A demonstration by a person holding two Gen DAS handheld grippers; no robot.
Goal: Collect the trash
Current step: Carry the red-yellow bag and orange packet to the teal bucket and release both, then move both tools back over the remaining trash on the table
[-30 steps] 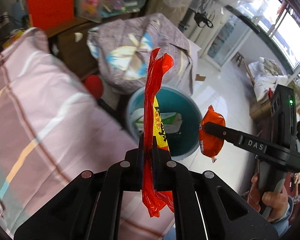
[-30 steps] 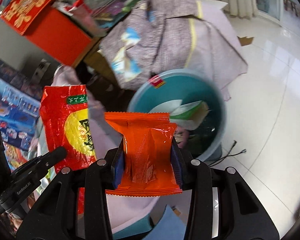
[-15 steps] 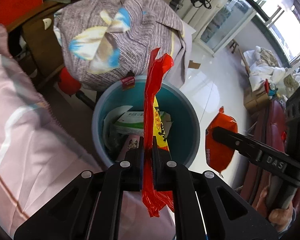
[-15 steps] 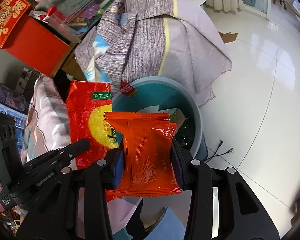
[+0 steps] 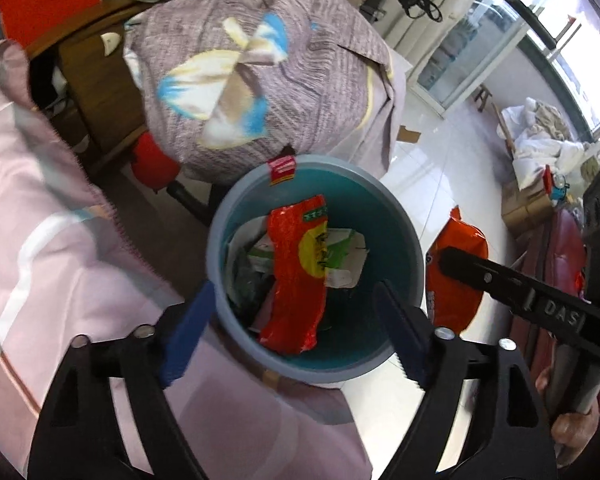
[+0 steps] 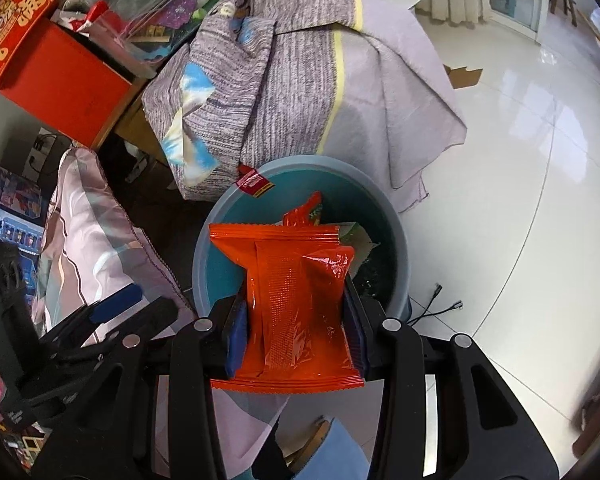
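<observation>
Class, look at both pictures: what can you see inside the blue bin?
Inside the blue bin lies a red and yellow wrapper on top of a green and white carton and other crumpled litter. The bin's bottom is covered by this trash, so it cannot be seen.

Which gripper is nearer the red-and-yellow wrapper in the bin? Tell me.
Left. The left gripper stands open right above the red-and-yellow wrapper in the blue bin; the right gripper, shut on an orange packet, is beside the bin.

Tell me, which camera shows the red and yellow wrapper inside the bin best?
The left wrist view: the red and yellow wrapper lies nearly whole in the blue bin. In the right wrist view only its top corner peeks out behind the orange packet.
</observation>
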